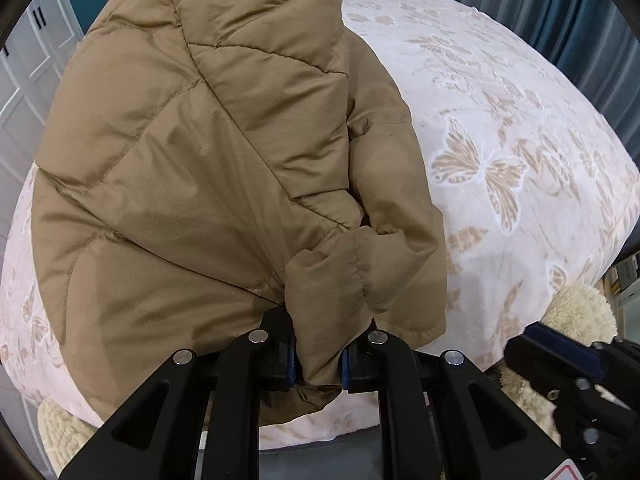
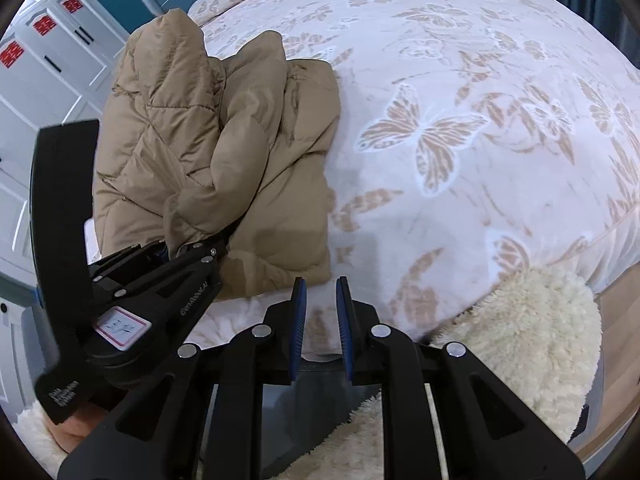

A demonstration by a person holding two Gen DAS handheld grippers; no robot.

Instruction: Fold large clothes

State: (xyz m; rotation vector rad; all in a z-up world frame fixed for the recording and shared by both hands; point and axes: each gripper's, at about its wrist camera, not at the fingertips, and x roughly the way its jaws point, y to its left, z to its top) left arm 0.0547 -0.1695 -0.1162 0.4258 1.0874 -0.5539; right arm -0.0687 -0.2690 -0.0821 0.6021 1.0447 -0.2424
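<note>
Jacket: tan quilted puffer jacket (image 2: 224, 152) lies bunched on the bed's left part near the front edge, folded over itself
Held part: a cuff-like fold of the jacket (image 1: 324, 312) runs down between the left gripper's blue pads
Left gripper (image 1: 319, 364): clenched on that fold, pointing steeply down
Right gripper (image 2: 321, 320): just right of the jacket's near corner, clear of it; jaws narrowly apart with nothing between them
Bedspread (image 2: 460, 208): pale, butterfly-patterned, under the jacket
Fleece (image 2: 532, 344): cream, fluffy, at the bed's front edge
</note>
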